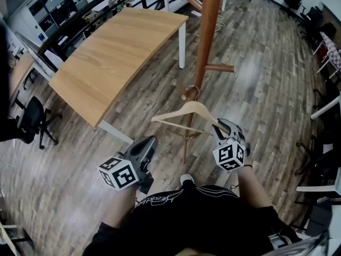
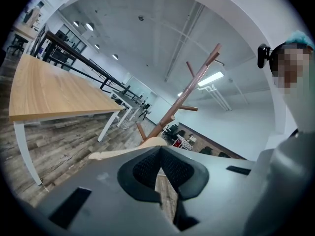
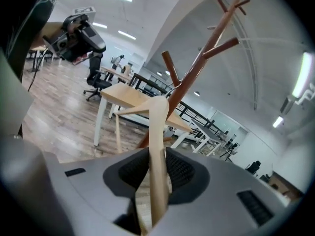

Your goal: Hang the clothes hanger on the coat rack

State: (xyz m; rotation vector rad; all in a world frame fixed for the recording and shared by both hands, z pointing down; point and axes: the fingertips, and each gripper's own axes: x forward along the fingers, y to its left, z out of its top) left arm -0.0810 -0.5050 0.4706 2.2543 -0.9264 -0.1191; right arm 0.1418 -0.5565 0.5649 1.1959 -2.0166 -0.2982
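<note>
At twelve o'clock ahead of me, I am pinching the pale wooden clothes hanger [image 1: 186, 112] by one arm in my right gripper [image 1: 219, 126], so its metal hook [image 1: 195, 88] is sitting beside a low peg [image 1: 186, 95] of the reddish-brown wooden coat rack [image 1: 205, 36], while my left gripper [image 1: 149, 142], at nine o'clock of the right, is idling closed on nothing.

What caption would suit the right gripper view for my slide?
The right gripper grips one arm of the wooden hanger, with the brown coat rack rising behind it.
</note>
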